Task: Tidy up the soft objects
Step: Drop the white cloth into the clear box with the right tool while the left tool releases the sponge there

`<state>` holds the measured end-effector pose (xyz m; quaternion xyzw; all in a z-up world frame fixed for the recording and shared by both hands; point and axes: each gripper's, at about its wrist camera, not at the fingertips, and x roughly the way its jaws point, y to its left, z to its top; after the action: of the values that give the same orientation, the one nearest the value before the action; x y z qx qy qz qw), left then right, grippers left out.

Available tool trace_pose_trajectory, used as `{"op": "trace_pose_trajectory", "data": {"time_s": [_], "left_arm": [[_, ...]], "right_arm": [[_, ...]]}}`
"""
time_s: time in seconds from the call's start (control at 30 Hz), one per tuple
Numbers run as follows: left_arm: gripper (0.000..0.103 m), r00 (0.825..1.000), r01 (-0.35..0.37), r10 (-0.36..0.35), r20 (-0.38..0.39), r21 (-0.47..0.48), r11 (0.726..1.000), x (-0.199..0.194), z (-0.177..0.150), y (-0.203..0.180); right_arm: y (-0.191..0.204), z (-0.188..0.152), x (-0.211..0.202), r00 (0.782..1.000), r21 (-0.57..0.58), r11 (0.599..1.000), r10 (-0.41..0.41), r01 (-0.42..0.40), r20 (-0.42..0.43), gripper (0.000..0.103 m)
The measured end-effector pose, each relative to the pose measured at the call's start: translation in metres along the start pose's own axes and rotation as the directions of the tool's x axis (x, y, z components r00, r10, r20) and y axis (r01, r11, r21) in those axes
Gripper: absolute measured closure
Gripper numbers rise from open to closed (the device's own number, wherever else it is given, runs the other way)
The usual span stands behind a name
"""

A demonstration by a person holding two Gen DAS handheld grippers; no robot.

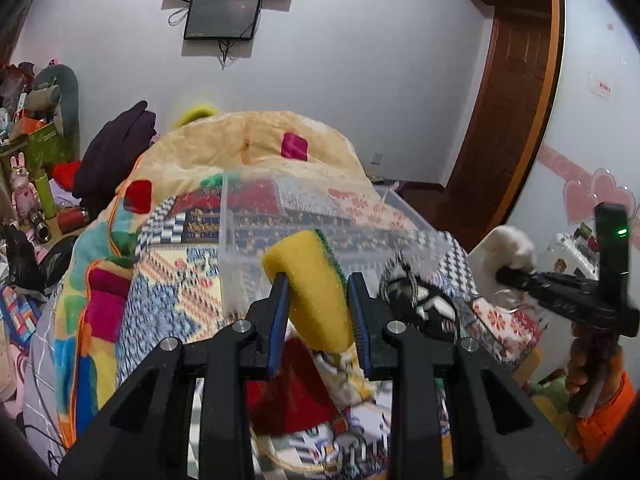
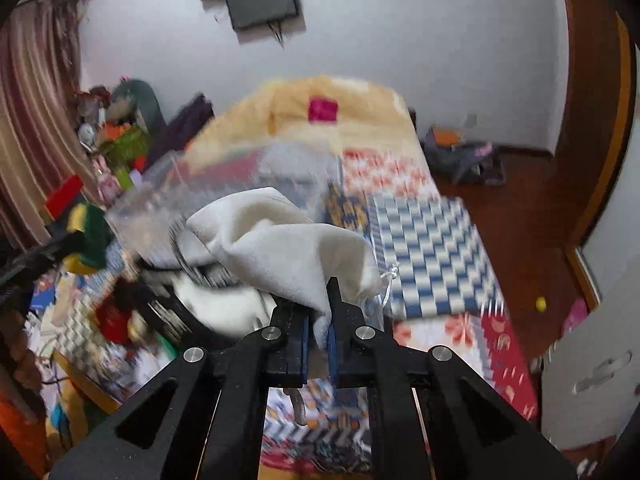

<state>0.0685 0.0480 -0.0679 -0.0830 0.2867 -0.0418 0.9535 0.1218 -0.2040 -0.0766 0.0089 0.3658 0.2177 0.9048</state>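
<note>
My left gripper point(image 1: 318, 282) is shut on a yellow sponge with a green scouring side point(image 1: 310, 288) and holds it up in front of a clear plastic box point(image 1: 236, 236) on the bed. My right gripper point(image 2: 318, 300) is shut on a white cloth pouch point(image 2: 280, 240) with a drawstring, held above the bed. In the left wrist view the right gripper point(image 1: 516, 274) and the pouch point(image 1: 510, 246) show at the right. In the right wrist view the sponge point(image 2: 86, 236) shows at the left. A black-and-white soft item point(image 1: 420, 300) lies on the bed.
The bed carries a patchwork quilt point(image 2: 428, 240) and a folded colourful blanket point(image 1: 280, 140). Cluttered shelves with toys point(image 1: 32, 140) stand at the left. A wooden door point(image 1: 508, 100) and bags on the floor point(image 2: 460, 152) are at the right.
</note>
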Motion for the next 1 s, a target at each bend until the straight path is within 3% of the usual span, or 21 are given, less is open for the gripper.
{"op": "trace_pose_trajectory", "data": {"time_s": [0.23,0.37,0.63,0.8,1.0], "left_arm": [[0.074,1.0,-0.007,0.007,0.014,0.016,1.0,0.017,0.036,0.005],[0.074,1.0,-0.017,0.017,0.003,0.035,0.999,0.032,0.052,0.006],[0.074,0.994,-0.047,0.053,-0.099,0.059,0.997,0.08,0.069,0.009],[0.074,0.982,-0.07,0.084,-0.17,0.085,0.994,0.112,0.068,0.009],[0.073,0.967,-0.07,0.099,-0.237,0.126,0.99,0.138,0.062,0.001]], "right_arm": [[0.034,0.052,-0.01,0.991,-0.081,0.995,0.063,-0.053,0.119,0.097],[0.047,0.07,0.008,0.988,-0.101,0.991,0.098,-0.086,0.121,0.097],[0.061,0.093,0.059,0.994,-0.104,0.989,0.108,-0.104,0.033,0.097],[0.063,0.095,0.09,0.997,-0.12,0.991,0.047,-0.054,-0.061,0.096],[0.064,0.086,0.122,0.982,-0.166,0.986,-0.004,-0.028,-0.189,0.096]]}}
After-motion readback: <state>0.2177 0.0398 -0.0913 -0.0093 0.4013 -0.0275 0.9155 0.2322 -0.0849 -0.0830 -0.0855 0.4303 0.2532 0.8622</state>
